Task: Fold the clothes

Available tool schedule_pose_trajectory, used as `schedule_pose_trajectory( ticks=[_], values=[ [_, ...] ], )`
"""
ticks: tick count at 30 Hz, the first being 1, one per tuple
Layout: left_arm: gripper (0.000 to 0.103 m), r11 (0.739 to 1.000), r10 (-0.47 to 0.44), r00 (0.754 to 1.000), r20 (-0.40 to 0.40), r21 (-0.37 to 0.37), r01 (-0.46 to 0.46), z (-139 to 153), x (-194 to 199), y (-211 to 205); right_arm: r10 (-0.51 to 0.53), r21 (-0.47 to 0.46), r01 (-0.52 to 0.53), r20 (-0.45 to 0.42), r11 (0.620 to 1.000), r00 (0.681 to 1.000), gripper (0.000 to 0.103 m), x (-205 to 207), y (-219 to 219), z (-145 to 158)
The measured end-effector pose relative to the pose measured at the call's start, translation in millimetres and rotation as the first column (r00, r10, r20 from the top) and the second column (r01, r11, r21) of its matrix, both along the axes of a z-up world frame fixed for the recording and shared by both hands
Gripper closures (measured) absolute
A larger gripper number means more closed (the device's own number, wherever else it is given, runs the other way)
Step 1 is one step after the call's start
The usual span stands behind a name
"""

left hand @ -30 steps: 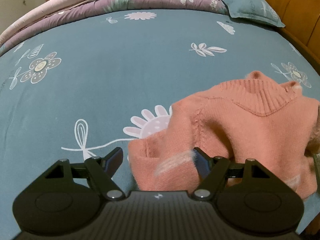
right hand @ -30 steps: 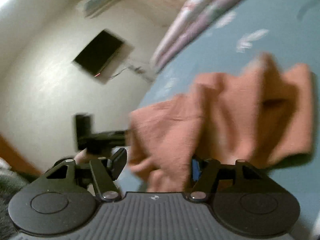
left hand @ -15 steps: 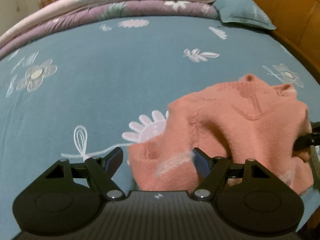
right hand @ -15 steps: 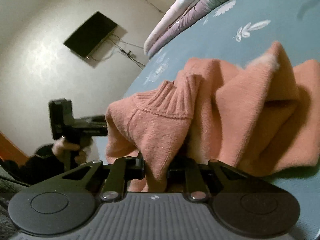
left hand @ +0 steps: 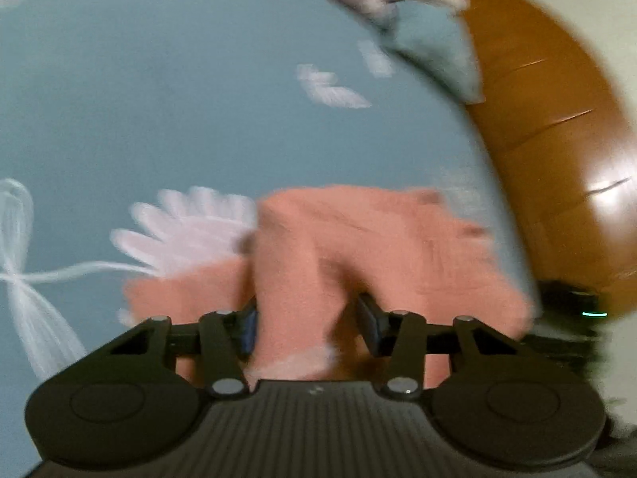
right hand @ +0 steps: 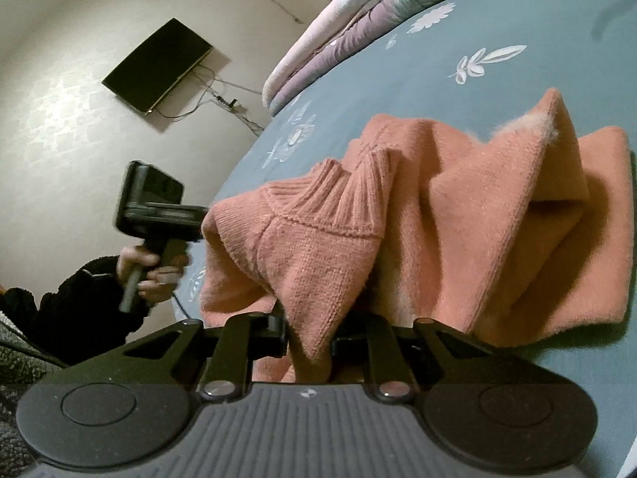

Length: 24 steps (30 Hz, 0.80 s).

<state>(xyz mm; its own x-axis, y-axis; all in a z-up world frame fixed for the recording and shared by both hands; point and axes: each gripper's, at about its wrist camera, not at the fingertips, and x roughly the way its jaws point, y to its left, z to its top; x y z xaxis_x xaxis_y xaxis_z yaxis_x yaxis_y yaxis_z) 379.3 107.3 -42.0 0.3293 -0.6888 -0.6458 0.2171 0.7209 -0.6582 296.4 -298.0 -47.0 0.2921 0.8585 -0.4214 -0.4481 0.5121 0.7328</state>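
Right hand-held gripper [right hand: 310,344] clamped on a fold of the sweater [right hand: 458,231] near its ribbed collar, lifting that part off the bed [right hand: 517,20]. Left hand-held gripper [left hand: 306,324] closing, with sweater cloth bunched between its jaws; view blurred, pad contact unclear. Rest of the sweater heaped on the blue flowered sheet [left hand: 159,99], quilts [right hand: 358,12] folded at the far side.

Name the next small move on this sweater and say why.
Probably finish closing the left gripper: its jaws are closing with the pink sweater between them, pads not clearly pressing yet. The right gripper already pinches an edge, so then both could lift.
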Motion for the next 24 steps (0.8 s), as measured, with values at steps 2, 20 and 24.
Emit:
schedule_pose_trajectory(
  ticks=[2,20,24],
  values=[
    [0.054,0.992,-0.069,0.994,0.082,-0.095,0.077,12.5,-11.5,6.0,-0.011,-0.01,0.011,-0.001,1.0,1.0,0.081,-1.2,2.8,0.3],
    [0.087,0.984,0.012,0.999,-0.04,-0.178,-0.019,-47.8,2.7,23.6,-0.07,-0.033,0.069,-0.045,0.997,0.997,0.081,-2.3,19.4,4.5],
    [0.093,0.989,0.05,0.997,0.058,-0.14,-0.041,-20.8,-6.1,20.3,-0.091,-0.11,0.089,-0.016,0.99,0.996,0.084,-6.7,26.2,24.2]
  ],
)
